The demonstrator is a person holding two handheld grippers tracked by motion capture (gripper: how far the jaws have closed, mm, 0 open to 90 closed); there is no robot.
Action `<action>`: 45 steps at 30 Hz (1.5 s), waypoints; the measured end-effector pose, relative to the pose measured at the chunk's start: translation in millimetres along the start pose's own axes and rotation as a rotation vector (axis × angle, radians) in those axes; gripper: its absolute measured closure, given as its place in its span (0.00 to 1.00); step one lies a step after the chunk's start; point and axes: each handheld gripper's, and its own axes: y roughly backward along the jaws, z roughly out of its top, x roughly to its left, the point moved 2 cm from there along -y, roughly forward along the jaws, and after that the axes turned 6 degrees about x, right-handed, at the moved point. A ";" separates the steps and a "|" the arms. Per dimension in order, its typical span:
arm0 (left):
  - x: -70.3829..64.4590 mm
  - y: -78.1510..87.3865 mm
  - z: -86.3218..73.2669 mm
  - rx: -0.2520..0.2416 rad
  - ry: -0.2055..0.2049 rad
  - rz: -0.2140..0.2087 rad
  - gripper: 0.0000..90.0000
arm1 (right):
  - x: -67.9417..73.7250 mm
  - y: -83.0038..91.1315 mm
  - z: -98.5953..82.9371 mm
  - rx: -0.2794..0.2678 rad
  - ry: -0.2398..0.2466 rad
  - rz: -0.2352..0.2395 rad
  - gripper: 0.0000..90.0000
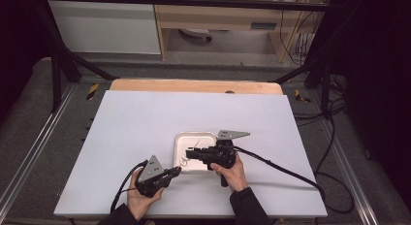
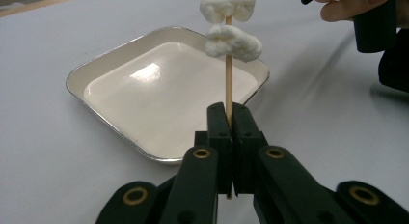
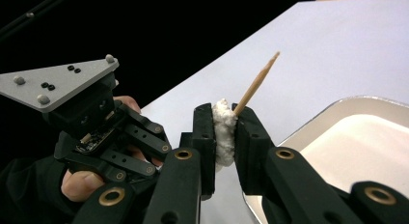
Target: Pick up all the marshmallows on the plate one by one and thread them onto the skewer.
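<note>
My left gripper (image 2: pixel 230 110) is shut on the lower end of a thin wooden skewer (image 2: pixel 228 86), holding it upright beside a shallow white tray (image 2: pixel 120 44). Two soft white lumps are threaded on the skewer, the lower lump (image 2: pixel 233 41) below the upper lump (image 2: pixel 226 6). My right gripper (image 3: pixel 223 114) is shut on the upper white lump (image 3: pixel 223 132), and the skewer's pointed tip (image 3: pixel 256 83) pokes out past it. In the high view the left gripper (image 1: pixel 178 170) and right gripper (image 1: pixel 188 153) meet at the tray's (image 1: pixel 180 137) front left edge.
The tray sits in the middle of a white table top (image 1: pixel 135 123) and holds nothing else. A cable (image 1: pixel 281 169) trails right from the right gripper. A wooden strip (image 1: pixel 194 86) runs along the far edge; dark frame posts stand around the table.
</note>
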 end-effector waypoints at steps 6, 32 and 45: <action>-0.7 0.5 0.0 -0.003 -0.006 -0.006 0.98 | 1.0 3.4 2.2 0.014 0.012 -0.012 0.88; 9.3 3.2 -2.1 0.035 0.049 0.001 0.98 | -14.6 34.2 -2.7 0.146 0.111 -0.284 0.09; 19.2 9.5 8.1 0.093 0.074 -0.003 0.98 | -39.2 74.2 -30.2 0.253 0.116 -0.421 0.02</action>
